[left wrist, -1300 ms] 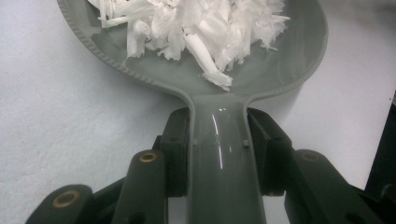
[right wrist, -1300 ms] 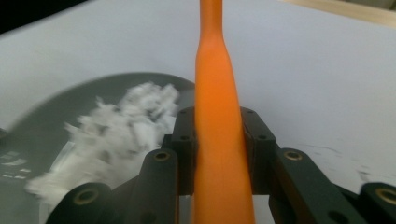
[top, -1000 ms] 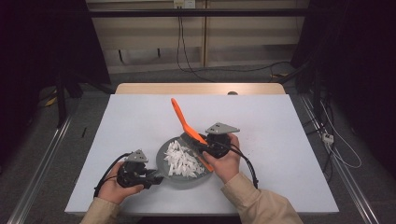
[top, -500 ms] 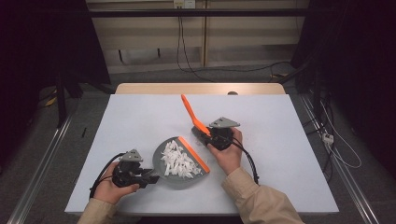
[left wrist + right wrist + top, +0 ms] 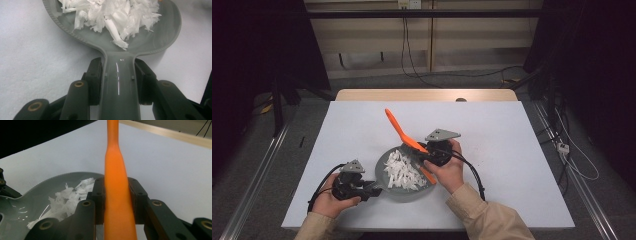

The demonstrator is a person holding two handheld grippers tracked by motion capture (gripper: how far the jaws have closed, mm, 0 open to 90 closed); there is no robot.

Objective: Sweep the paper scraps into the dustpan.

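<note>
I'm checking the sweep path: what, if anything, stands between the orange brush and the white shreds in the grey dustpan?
Nothing visible does. The right tongs are shut on the orange brush at the dustpan's far rim, right beside the white shreds; the left tongs clamp the dustpan's handle.

Your tabletop (image 5: 512, 165): white sheet over pale wooden top, wood strip showing along far edge. Grey dustpan (image 5: 384, 162) lies flat on it near your edge, pan part filled with white paper shreds (image 5: 402, 170). Small dark object (image 5: 460, 100) sits at far edge, too small to identify.
</note>
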